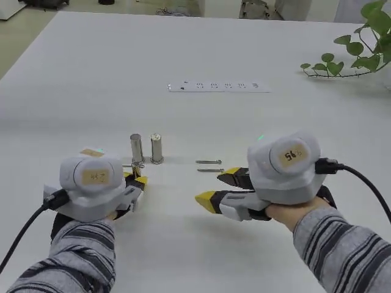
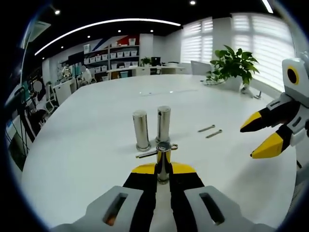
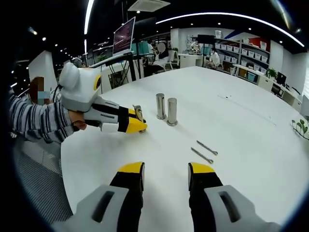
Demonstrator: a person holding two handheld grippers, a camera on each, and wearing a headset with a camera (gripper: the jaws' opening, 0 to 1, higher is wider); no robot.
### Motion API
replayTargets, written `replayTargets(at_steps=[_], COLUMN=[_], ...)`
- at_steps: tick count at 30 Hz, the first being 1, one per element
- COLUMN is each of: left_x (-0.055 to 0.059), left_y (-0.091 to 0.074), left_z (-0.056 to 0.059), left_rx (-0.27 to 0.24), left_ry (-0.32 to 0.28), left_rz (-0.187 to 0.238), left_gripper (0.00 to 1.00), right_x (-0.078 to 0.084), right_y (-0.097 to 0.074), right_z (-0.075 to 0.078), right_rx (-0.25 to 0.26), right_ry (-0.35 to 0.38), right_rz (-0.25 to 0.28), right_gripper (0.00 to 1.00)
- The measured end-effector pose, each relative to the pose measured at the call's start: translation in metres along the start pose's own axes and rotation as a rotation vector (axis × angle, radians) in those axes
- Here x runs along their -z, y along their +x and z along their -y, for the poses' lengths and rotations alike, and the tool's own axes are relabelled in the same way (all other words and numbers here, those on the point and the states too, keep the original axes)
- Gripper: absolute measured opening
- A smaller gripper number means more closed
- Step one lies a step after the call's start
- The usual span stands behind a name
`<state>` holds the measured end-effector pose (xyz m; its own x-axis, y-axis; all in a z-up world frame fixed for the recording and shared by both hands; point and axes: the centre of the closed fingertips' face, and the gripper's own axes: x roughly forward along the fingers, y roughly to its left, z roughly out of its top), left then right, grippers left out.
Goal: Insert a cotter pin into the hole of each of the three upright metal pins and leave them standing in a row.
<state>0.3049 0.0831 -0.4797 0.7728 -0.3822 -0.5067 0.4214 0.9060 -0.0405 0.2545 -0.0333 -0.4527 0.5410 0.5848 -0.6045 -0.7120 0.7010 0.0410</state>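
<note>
My left gripper (image 2: 163,170) (image 1: 138,180) is shut on an upright metal pin (image 2: 163,159) that has a cotter pin (image 2: 155,151) through its hole. Just beyond stand two more metal pins (image 2: 141,129) (image 2: 163,123), seen side by side in the head view (image 1: 136,148) (image 1: 156,148). Two loose cotter pins (image 1: 209,162) (image 1: 210,170) lie flat on the white table (image 1: 201,55), right of the standing pins. My right gripper (image 1: 219,188) (image 3: 165,176) is open and empty, its tips just short of the loose cotter pins (image 3: 206,147) (image 3: 202,155).
A flat white strip with dark marks (image 1: 218,86) lies further back at the table's middle. A leafy plant (image 1: 360,49) reaches in at the far right edge. Cables trail from both grippers toward me.
</note>
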Motion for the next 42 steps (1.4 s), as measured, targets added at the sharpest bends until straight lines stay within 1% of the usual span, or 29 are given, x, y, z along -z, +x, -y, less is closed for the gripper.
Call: replayTargets(at_steps=[5, 7, 11, 16, 19, 20, 22, 23, 24, 27, 30, 33, 36, 39, 41, 42], left_x=[0.0, 0.0, 0.0, 0.0, 0.003, 0.006, 0.009, 0.009, 0.01, 0.01, 0.006, 0.0, -0.005, -0.007, -0.008, -0.009], left_y=[-0.001, -0.001, -0.001, 0.001, 0.001, 0.001, 0.0, 0.0, -0.001, -0.004, -0.01, -0.016, -0.021, -0.027, -0.031, -0.034], left_z=[0.0, 0.0, 0.0, -0.001, -0.001, -0.001, -0.003, -0.003, -0.004, -0.005, -0.004, -0.002, 0.0, 0.002, 0.003, 0.004], left_rx=[-0.005, -0.008, -0.013, -0.018, -0.023, -0.023, -0.032, -0.035, -0.038, -0.035, -0.026, -0.005, 0.007, 0.017, 0.027, 0.032], left_ry=[-0.002, -0.004, 0.004, 0.011, 0.011, 0.008, 0.013, 0.022, 0.03, 0.025, 0.015, 0.013, 0.001, 0.019, 0.016, 0.015], left_rz=[0.003, 0.006, 0.013, 0.014, -0.001, -0.012, -0.024, -0.024, -0.027, -0.032, -0.016, 0.004, 0.022, 0.026, 0.031, 0.04], left_gripper=[0.05, 0.05, 0.05, 0.06, 0.06, 0.06, 0.1, 0.15, 0.18, 0.19, 0.24, 0.3, 0.38, 0.43, 0.48, 0.5], right_x=[0.0, 0.001, 0.003, 0.005, 0.005, 0.005, 0.004, 0.003, 0.003, 0.001, -0.002, -0.01, -0.019, -0.029, -0.037, -0.042], right_y=[0.0, 0.0, 0.0, 0.0, 0.001, 0.001, 0.0, 0.0, 0.0, 0.0, 0.0, 0.001, 0.002, 0.006, 0.009, 0.011], right_z=[0.0, 0.002, 0.003, 0.003, 0.002, 0.002, 0.002, 0.003, 0.003, 0.005, 0.007, 0.01, 0.013, 0.015, 0.017, 0.018], right_rx=[0.003, 0.009, 0.011, 0.01, 0.008, 0.009, 0.009, 0.009, 0.011, 0.012, 0.013, 0.014, 0.014, 0.007, 0.002, -0.001], right_ry=[0.015, 0.019, 0.045, 0.05, 0.054, 0.054, 0.053, 0.053, 0.05, 0.049, 0.047, 0.047, 0.047, 0.046, 0.035, 0.03], right_rz=[0.006, 0.001, 0.006, 0.004, 0.003, 0.004, 0.005, 0.006, 0.008, 0.011, 0.017, 0.031, 0.049, 0.062, 0.072, 0.077], right_gripper=[0.34, 0.33, 0.33, 0.34, 0.34, 0.34, 0.34, 0.34, 0.34, 0.34, 0.34, 0.34, 0.34, 0.34, 0.34, 0.33])
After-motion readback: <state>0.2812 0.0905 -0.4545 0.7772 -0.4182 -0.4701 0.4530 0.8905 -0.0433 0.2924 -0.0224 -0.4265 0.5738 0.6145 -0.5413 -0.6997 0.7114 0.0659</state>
